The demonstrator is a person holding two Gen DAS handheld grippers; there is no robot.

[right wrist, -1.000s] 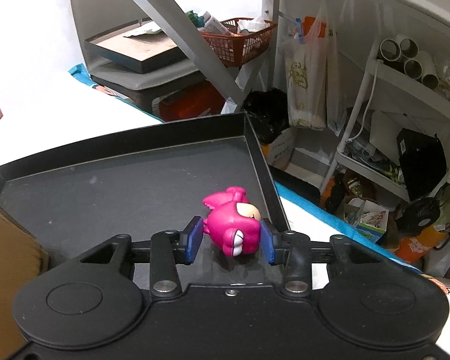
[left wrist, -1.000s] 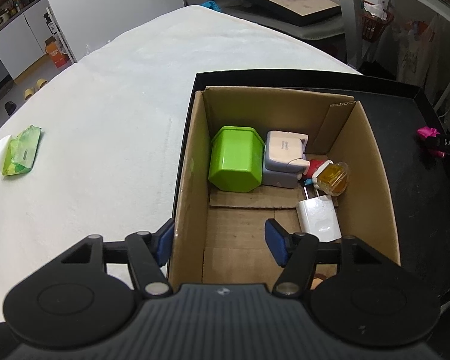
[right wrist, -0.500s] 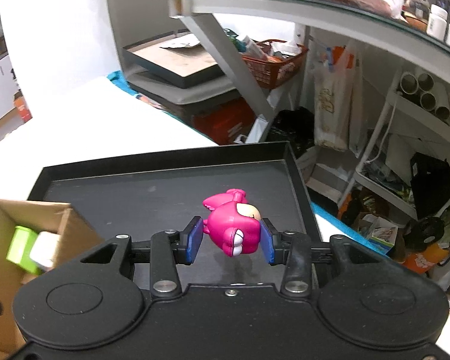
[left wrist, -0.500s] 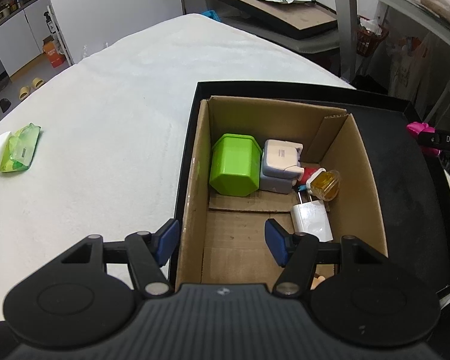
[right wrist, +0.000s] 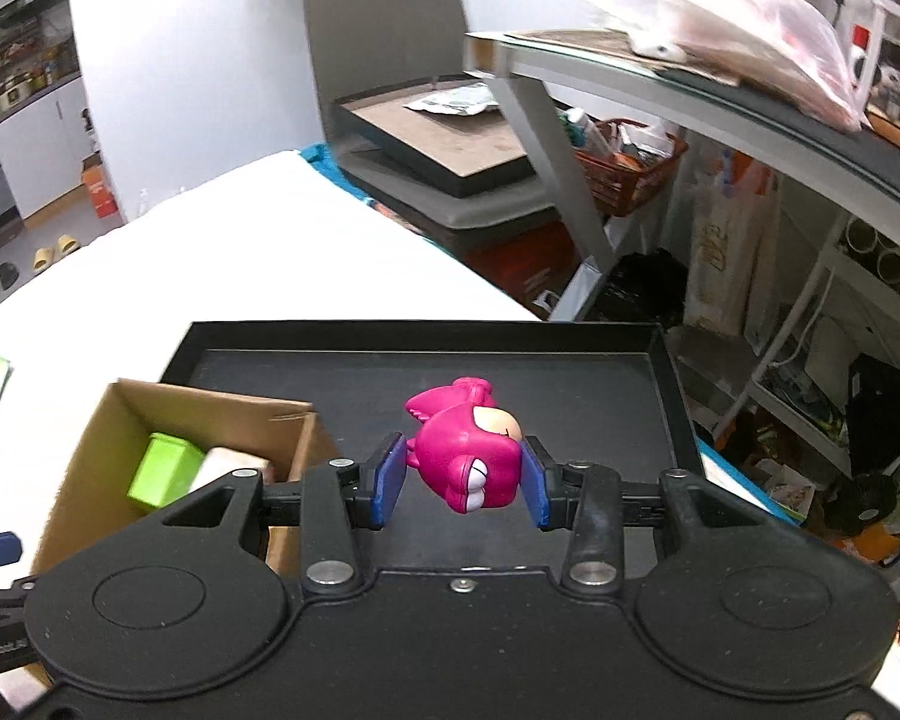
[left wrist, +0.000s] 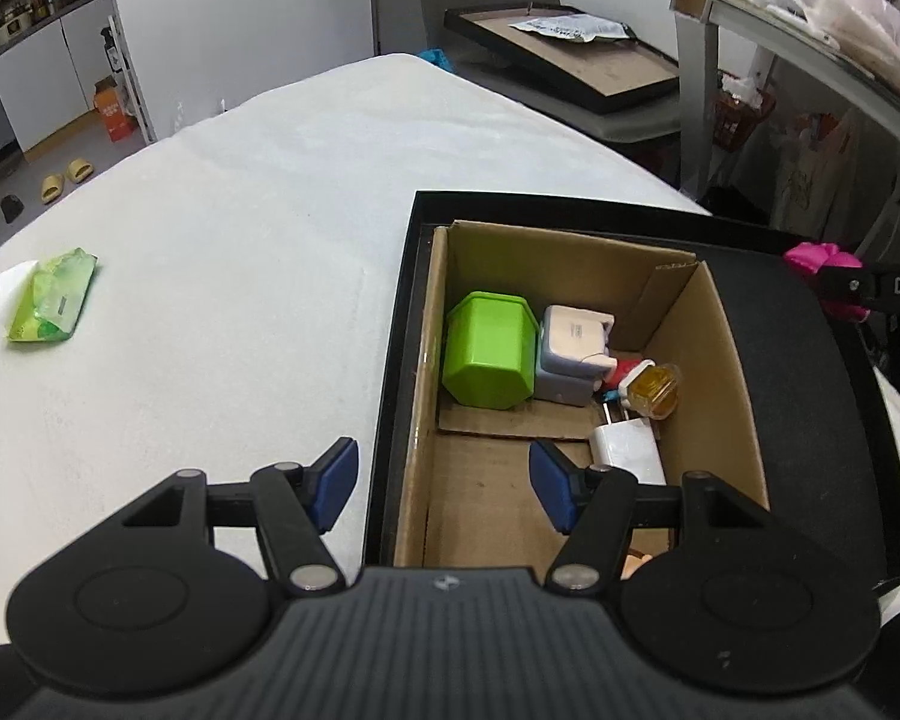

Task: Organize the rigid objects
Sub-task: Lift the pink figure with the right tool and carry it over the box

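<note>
A pink toy figure [right wrist: 465, 459] is clamped between the blue pads of my right gripper [right wrist: 461, 483], held above the black tray [right wrist: 570, 354]. The same toy [left wrist: 819, 261] shows at the right edge of the left wrist view. An open cardboard box [left wrist: 723, 372] stands in the tray and holds a green container [left wrist: 491, 357], white chargers [left wrist: 573, 339], a small amber bottle [left wrist: 651, 390] and a white plug [left wrist: 627, 450]. My left gripper [left wrist: 444, 483] hangs open over the box's near left wall, nothing between its fingers.
A green packet [left wrist: 48, 303] lies on the white tablecloth [left wrist: 222, 252] far to the left. Beyond the table stand a framed board [right wrist: 438, 132], a metal shelf with a red basket [right wrist: 630, 168] and cluttered racks on the right.
The right gripper has risen and swung left with the pink toy, bringing the box into its view. The left gripper has pulled back and up a little from the box.
</note>
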